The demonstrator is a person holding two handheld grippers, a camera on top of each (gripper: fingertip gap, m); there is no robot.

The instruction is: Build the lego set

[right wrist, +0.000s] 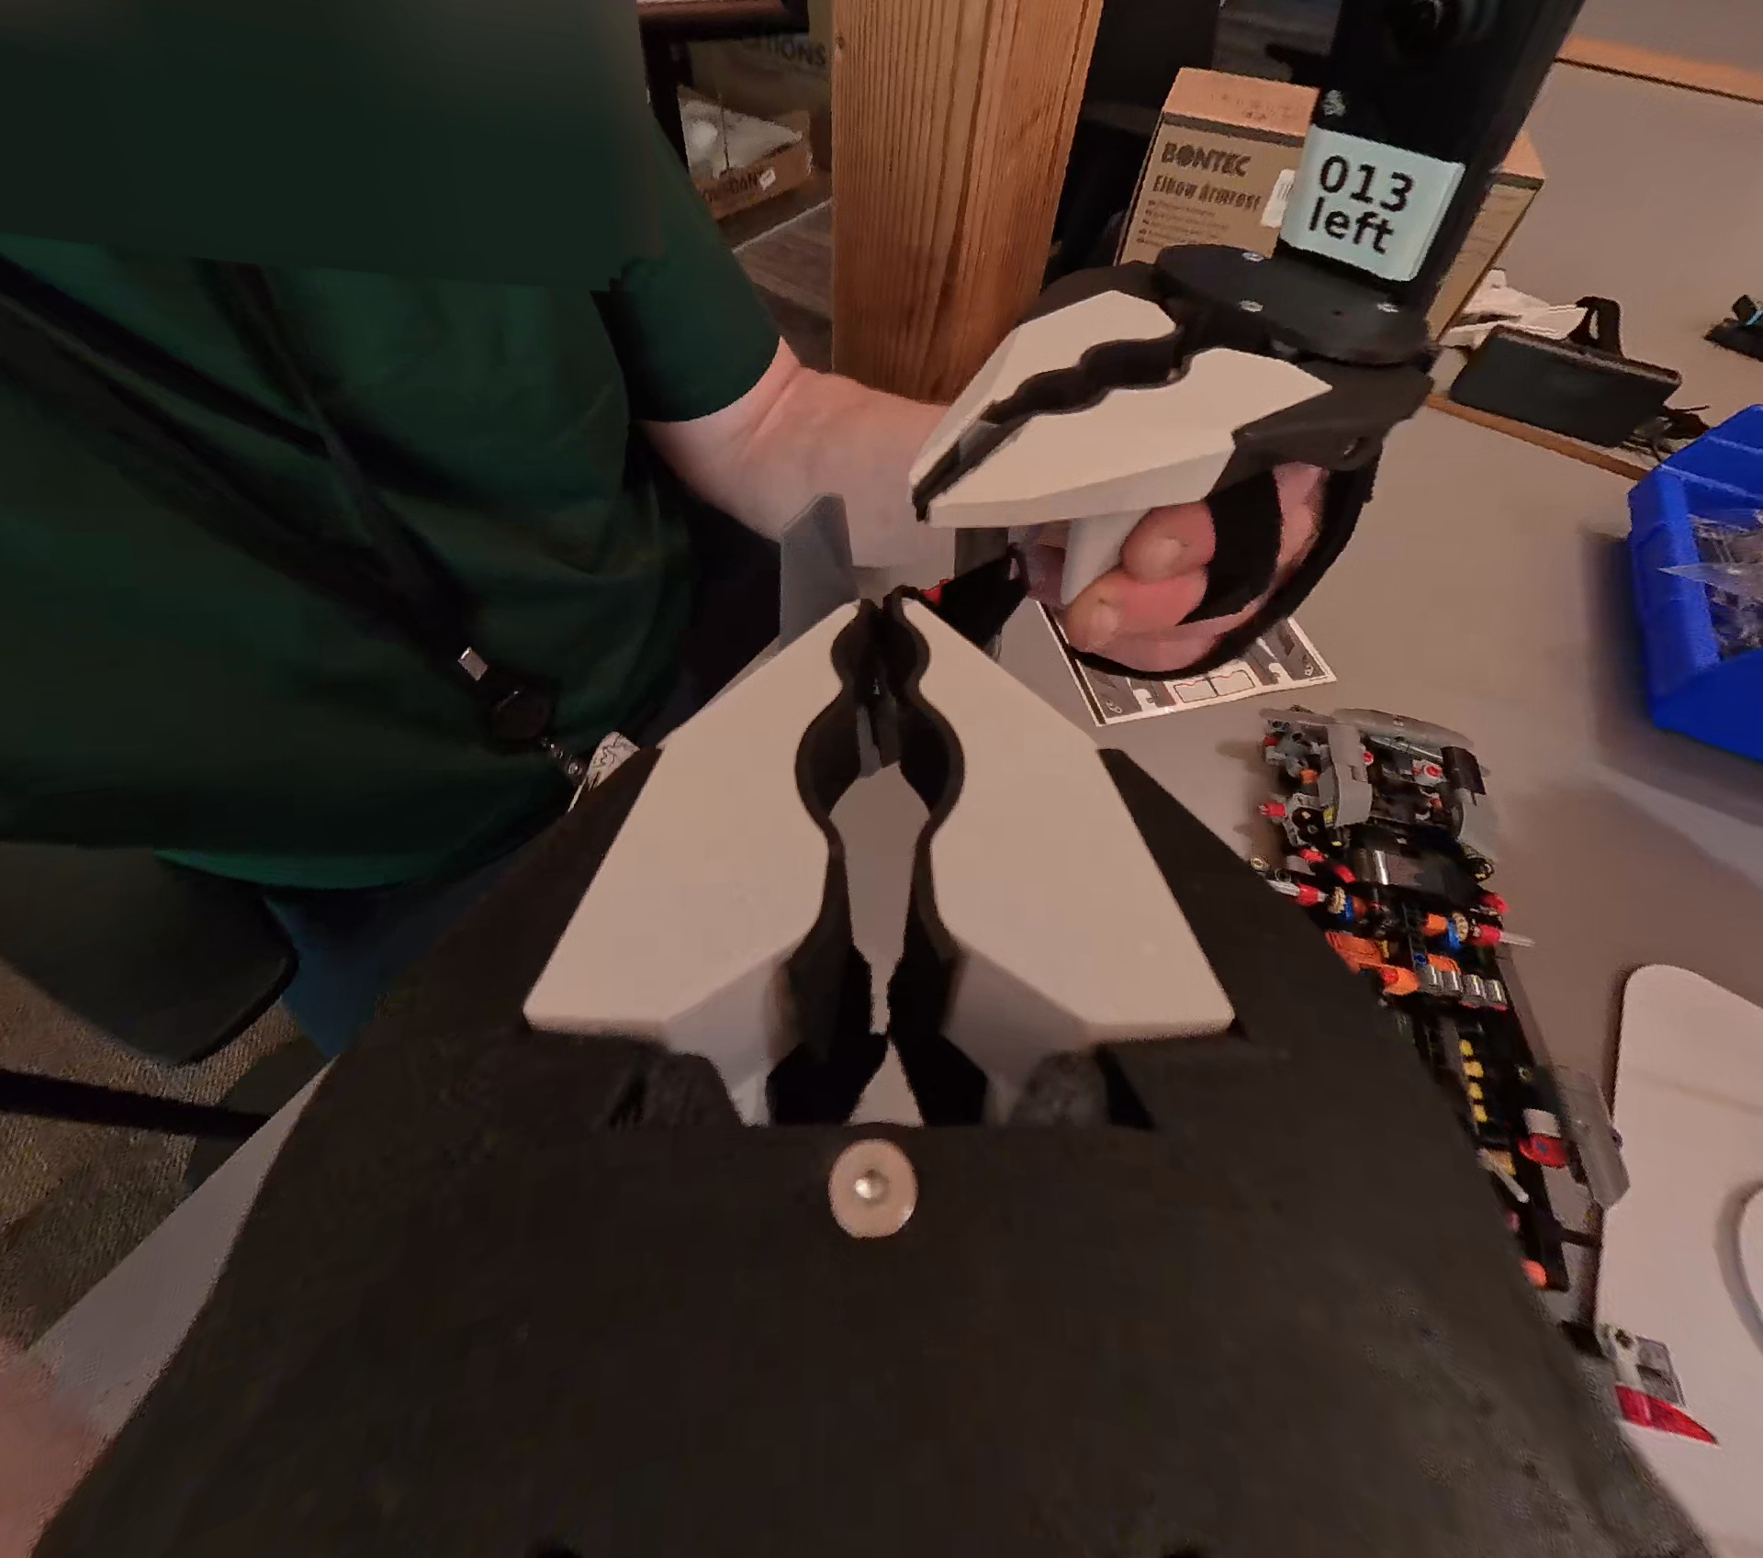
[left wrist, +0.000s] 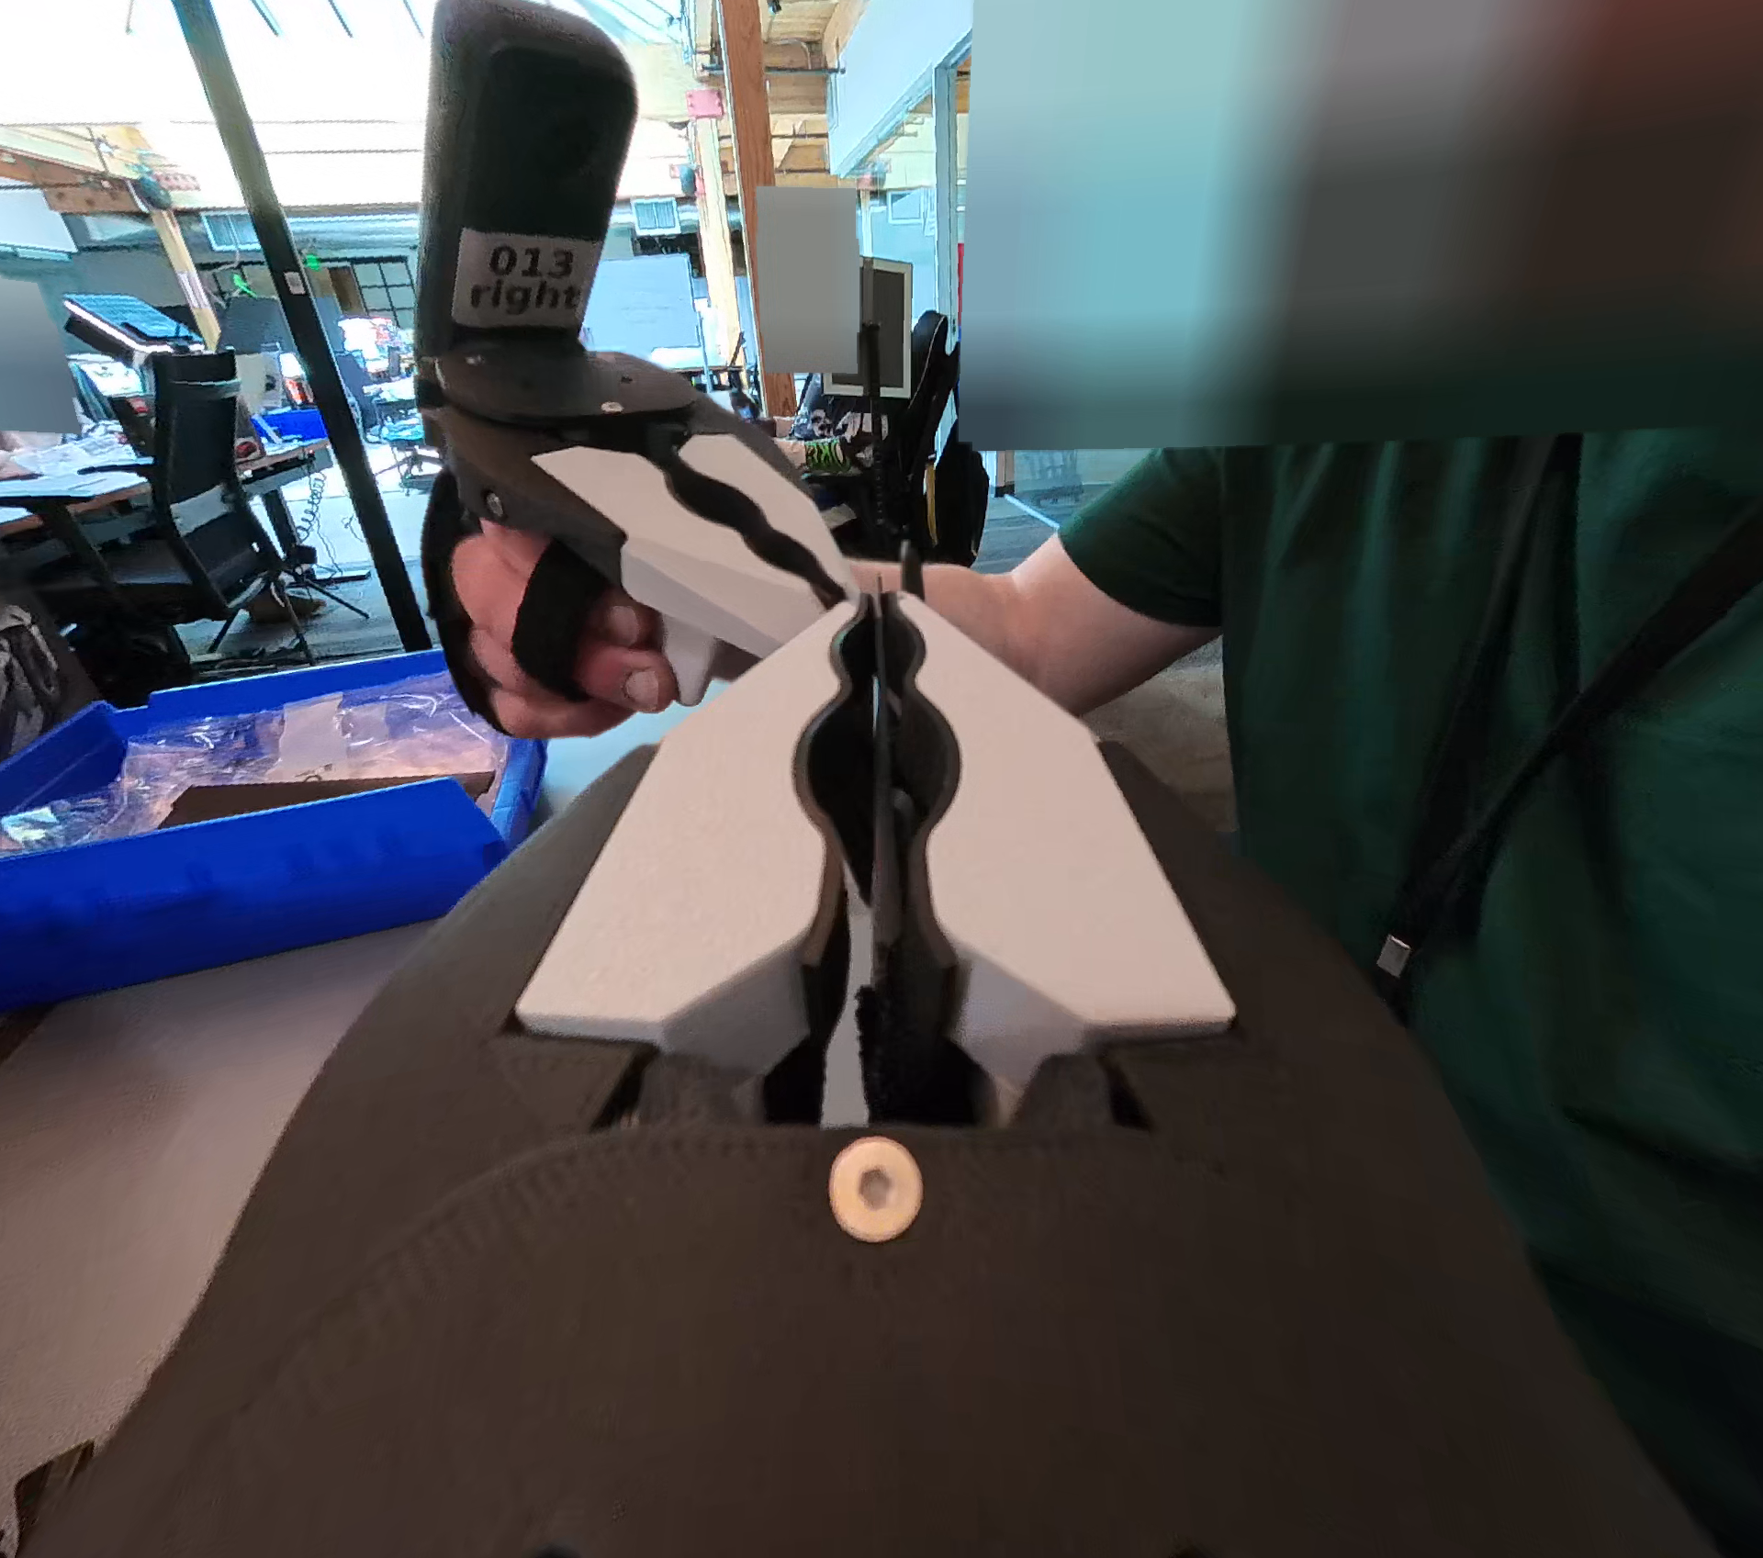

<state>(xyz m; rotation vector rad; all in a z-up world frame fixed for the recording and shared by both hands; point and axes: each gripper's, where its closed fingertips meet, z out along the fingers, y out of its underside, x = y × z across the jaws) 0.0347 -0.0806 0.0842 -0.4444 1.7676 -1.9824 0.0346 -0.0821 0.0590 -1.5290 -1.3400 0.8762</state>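
Observation:
Both grippers are held up in front of a person in a green shirt, tips almost touching. My left gripper point(left wrist: 880, 606) is shut on a thin lego piece point(left wrist: 883, 864) seen edge-on between its black pads; a dark bit point(left wrist: 911, 566) sticks out past the tips. My right gripper point(right wrist: 882, 606) is shut on a light grey lego panel point(right wrist: 876, 735) that reaches past its tips point(right wrist: 816, 558). A black piece with a red pin point(right wrist: 978, 587) sits just right of those tips, under the left gripper point(right wrist: 921, 503). The right gripper also shows in the left wrist view point(left wrist: 844, 589).
A partly built lego car chassis point(right wrist: 1412, 892) lies on the grey table at the right, beside a sticker sheet point(right wrist: 1192, 682) and a white sheet point(right wrist: 1689, 1131). A blue bin with plastic bags point(left wrist: 238, 864) stands at the table's side point(right wrist: 1698, 616). A wooden post point(right wrist: 973, 81) rises behind. Less than 4 cm separates the two grippers' tips.

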